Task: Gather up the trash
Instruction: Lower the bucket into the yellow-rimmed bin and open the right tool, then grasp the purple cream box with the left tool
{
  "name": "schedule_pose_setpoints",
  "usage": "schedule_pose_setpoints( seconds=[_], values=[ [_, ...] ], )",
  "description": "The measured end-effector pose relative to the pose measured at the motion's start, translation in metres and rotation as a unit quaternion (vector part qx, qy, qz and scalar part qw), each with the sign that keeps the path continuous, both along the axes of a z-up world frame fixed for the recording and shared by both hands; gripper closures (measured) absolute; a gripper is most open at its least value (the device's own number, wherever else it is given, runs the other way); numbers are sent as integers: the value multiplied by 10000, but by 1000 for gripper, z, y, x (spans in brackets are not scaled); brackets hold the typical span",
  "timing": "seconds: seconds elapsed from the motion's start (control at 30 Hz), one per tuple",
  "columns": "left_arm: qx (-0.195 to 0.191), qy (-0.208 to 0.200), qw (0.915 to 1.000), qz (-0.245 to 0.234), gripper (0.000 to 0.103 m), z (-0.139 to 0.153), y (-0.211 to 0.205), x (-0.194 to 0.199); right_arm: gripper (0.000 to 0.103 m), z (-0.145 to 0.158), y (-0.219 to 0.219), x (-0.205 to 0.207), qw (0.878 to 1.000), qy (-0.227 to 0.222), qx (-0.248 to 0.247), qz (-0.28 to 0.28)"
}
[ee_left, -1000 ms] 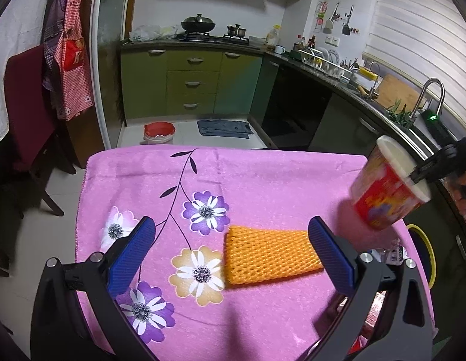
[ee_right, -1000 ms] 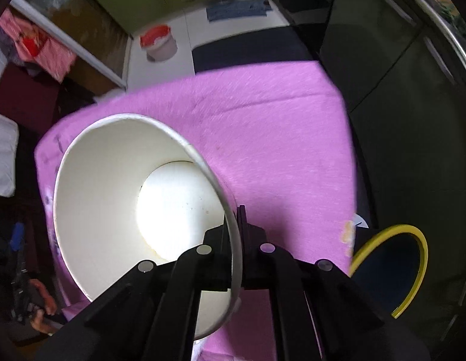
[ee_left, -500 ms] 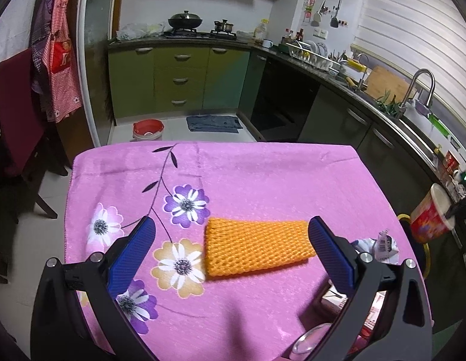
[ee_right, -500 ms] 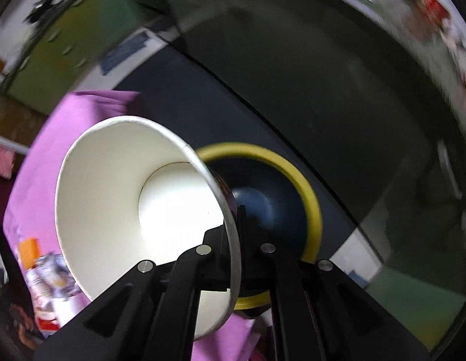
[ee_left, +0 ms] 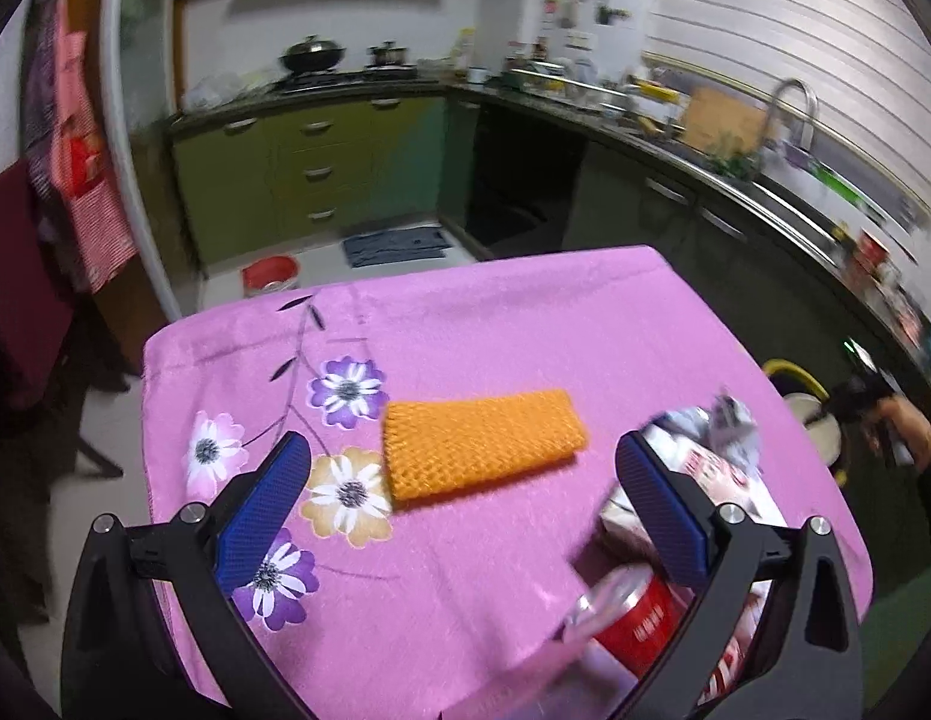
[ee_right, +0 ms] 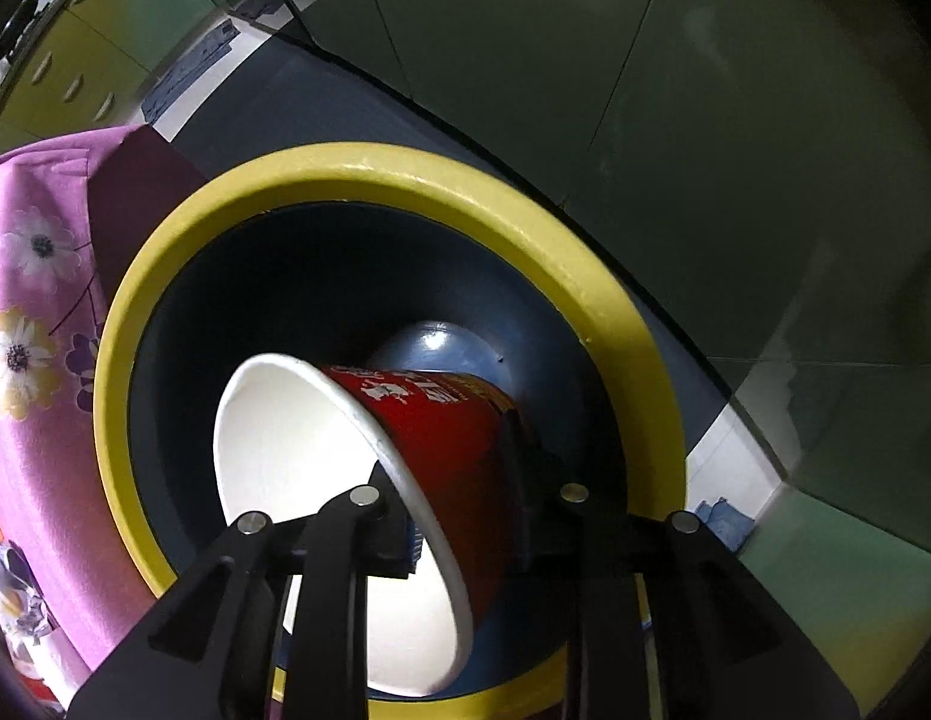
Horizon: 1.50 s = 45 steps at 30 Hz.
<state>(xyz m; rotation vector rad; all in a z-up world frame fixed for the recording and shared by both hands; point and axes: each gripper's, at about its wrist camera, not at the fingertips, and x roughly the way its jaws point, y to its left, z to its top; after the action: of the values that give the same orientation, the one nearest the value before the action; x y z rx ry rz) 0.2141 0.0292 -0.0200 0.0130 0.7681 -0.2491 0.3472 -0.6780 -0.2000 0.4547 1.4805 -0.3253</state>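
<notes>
In the right wrist view, a red paper cup [ee_right: 441, 450] with a white inside lies tilted within the blue bin with a yellow rim [ee_right: 369, 165]. My right gripper [ee_right: 465, 516] has its jaws spread either side of the cup's rim; they look apart from it. In the left wrist view, my left gripper [ee_left: 465, 504] is open above the pink tablecloth [ee_left: 495, 312]. An orange foam net [ee_left: 477, 441] lies just ahead of it. A red can [ee_left: 627, 618] and crumpled wrappers [ee_left: 705, 450] sit by the right finger.
The bin [ee_left: 795, 372] stands on the floor beside the table's right edge, with the cup [ee_left: 816, 426] and right gripper [ee_left: 855, 402] at it. Dark kitchen cabinets [ee_right: 645, 90] rise close behind the bin. A red chair [ee_left: 15, 276] stands at the left.
My right gripper carried the cup from over the table down into the bin and its jaws have spread. My left gripper drew back; the can and wrappers came into view.
</notes>
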Motion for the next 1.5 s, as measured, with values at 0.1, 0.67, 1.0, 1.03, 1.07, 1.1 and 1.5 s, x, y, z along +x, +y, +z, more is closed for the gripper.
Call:
schedule_pose_setpoints(
  seconds=[0.1, 0.67, 1.0, 1.03, 1.07, 1.1, 1.5],
  values=[
    [-66, 21, 9987, -512, 6, 1, -2, -10, 80, 6, 9, 0, 10000, -73, 11, 3],
    [562, -8, 9415, -3324, 6, -23, -8, -90, 80, 36, 59, -11, 9975, -530, 287, 370],
    [585, 566, 9367, -3406, 6, -70, -6, -75, 80, 50, 69, -17, 9964, -611, 302, 504],
    [547, 597, 9378, -3376, 6, -73, -5, -75, 80, 51, 69, -17, 9964, -616, 297, 510],
    [487, 608, 9394, -3340, 6, -75, -3, -75, 80, 51, 69, -17, 9963, -621, 307, 519],
    [414, 606, 9404, -3320, 8, -77, -2, -74, 80, 52, 70, -16, 9961, -627, 315, 527],
    [276, 722, 9465, -3133, 49, -88, -1, -78, 80, 51, 79, -18, 9946, -661, 402, 691]
  ],
)
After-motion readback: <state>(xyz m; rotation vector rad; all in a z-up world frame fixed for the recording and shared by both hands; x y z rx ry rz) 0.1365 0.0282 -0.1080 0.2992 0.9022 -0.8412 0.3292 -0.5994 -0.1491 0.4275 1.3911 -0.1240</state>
